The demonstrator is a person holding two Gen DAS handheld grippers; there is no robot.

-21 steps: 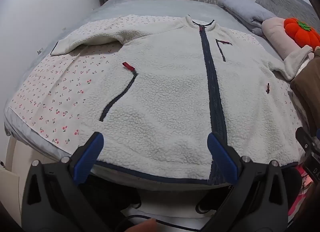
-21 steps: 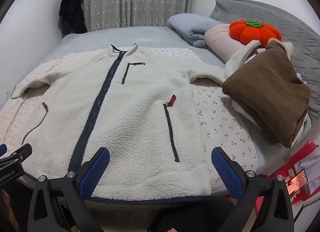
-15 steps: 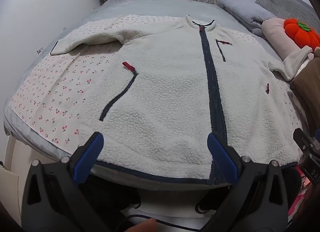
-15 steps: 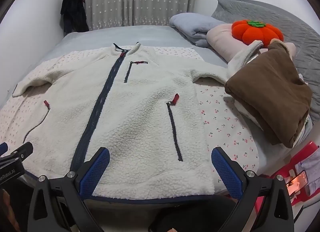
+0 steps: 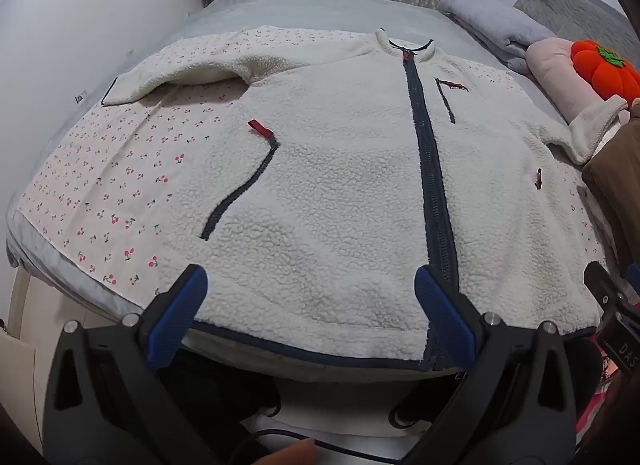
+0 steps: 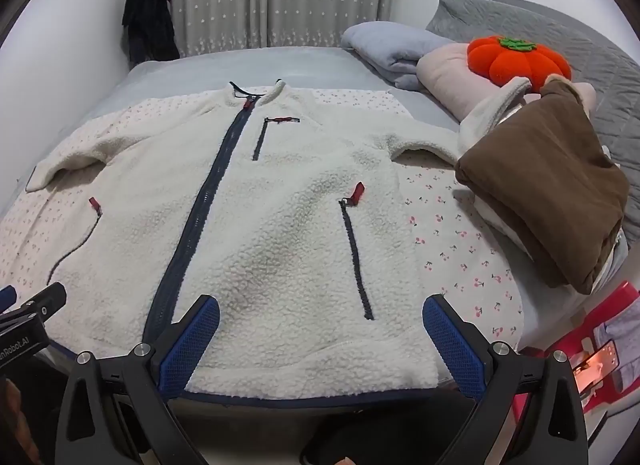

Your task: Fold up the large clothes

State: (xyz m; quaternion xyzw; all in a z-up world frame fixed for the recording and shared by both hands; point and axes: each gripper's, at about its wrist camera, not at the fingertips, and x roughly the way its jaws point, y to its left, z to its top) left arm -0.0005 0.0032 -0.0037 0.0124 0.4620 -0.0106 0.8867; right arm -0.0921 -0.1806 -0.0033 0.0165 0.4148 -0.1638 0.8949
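A white fleece jacket (image 5: pixel 340 185) with a navy zipper lies flat, front up, on the cherry-print sheet (image 5: pixel 112 185); it also shows in the right wrist view (image 6: pixel 272 233). Its left sleeve (image 5: pixel 180 73) is spread out; its right sleeve (image 6: pixel 492 113) runs up against the pile of clothes. My left gripper (image 5: pixel 312 313) is open and empty, just above the hem left of the zipper. My right gripper (image 6: pixel 320 337) is open and empty, above the hem right of the zipper.
A folded brown garment (image 6: pixel 548 185) sits on a pile at the bed's right edge. Behind it lie a pink pillow (image 6: pixel 452 73), an orange pumpkin cushion (image 6: pixel 516 61) and a grey blanket (image 6: pixel 392 45). A red item (image 6: pixel 608 329) lies by the floor at right.
Both grippers have crept slightly forward toward the jacket hem. The jacket has not moved.
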